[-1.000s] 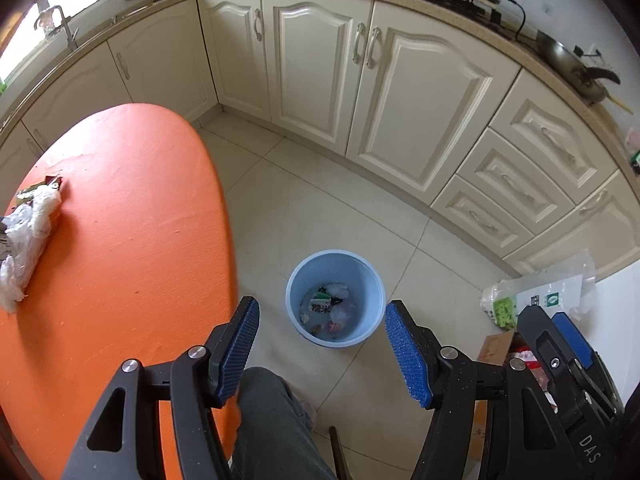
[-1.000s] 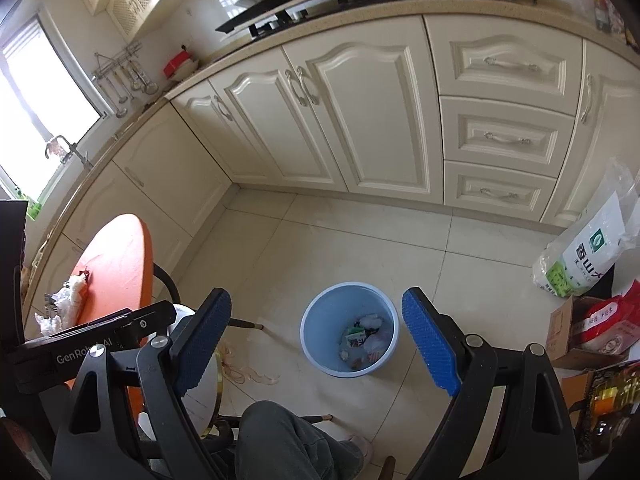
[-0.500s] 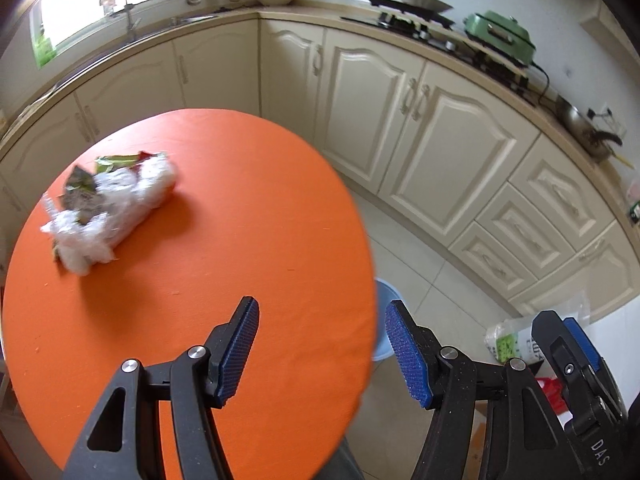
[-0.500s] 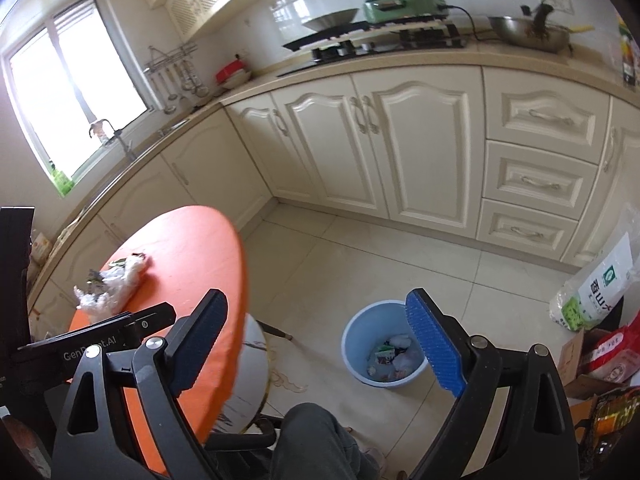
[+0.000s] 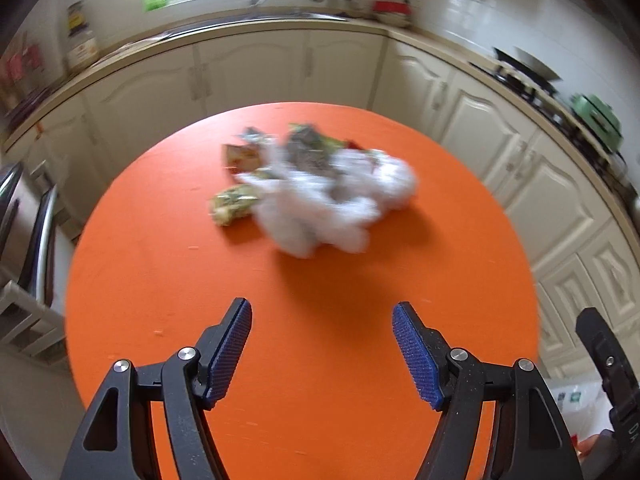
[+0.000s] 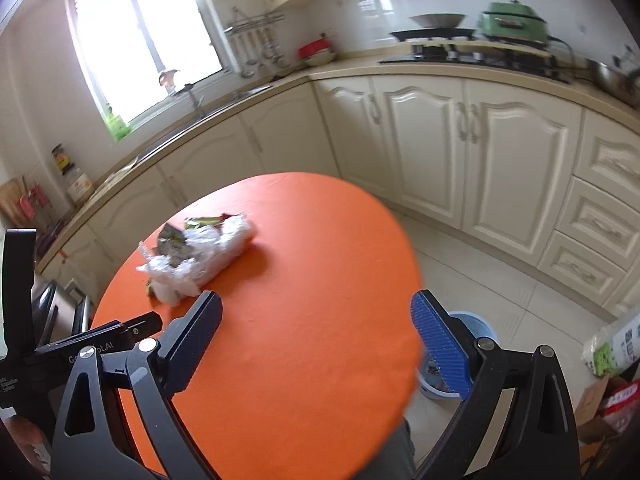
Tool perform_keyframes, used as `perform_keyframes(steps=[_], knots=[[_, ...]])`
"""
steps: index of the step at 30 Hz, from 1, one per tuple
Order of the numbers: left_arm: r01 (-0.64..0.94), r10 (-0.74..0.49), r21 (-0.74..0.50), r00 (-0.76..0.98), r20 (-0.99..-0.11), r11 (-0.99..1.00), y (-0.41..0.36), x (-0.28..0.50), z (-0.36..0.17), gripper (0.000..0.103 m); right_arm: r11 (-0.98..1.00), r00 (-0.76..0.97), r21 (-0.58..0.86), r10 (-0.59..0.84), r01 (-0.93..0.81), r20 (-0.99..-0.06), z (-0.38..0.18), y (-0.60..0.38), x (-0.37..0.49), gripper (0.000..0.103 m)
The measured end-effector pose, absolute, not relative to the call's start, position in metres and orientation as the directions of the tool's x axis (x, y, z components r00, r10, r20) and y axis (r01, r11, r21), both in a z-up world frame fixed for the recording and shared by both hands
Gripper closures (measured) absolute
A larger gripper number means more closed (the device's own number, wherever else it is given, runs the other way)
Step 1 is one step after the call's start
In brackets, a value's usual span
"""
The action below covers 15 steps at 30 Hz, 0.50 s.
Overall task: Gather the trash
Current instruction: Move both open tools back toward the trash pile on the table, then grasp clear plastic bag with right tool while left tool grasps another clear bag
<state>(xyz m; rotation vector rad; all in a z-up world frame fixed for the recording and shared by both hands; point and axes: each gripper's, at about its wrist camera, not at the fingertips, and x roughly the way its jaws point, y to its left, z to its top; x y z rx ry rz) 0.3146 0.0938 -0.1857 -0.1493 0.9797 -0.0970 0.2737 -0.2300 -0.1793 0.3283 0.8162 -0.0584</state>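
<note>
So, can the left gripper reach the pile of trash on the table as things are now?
Probably yes. The left gripper is open and empty above the orange table, aimed at the pile of trash. Only bare tabletop lies between them, with nothing in the way.

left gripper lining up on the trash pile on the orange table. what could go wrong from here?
1. The trash pile is loose: crumpled white plastic plus separate wrappers beside it. One pinch by the open left gripper will likely leave pieces behind.
2. The left view is motion-blurred, so the aim may be off.
3. The blue bin sits on the floor past the table edge, half hidden; light scraps could drop in transit.
</note>
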Motion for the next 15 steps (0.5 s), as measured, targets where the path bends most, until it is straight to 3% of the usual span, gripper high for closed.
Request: perform_keyframes(steps=[7, 15], knots=[[-0.156, -0.052, -0.156, 0.523, -0.851, 0.975, 0.165, 0.333, -0.189, 0.034, 0.964, 0.634, 0.265, 0.202, 0.005, -0.746, -0.196, -0.149, 0.339, 0.006], [-0.254, -0.015, -0.159, 0.489, -0.872, 0.954, 0.221, 0.357, -0.198, 0.034, 0.967, 0.567, 0.201, 0.255, -0.157, -0.783, -0.228, -0.069, 0.395, 0.006]])
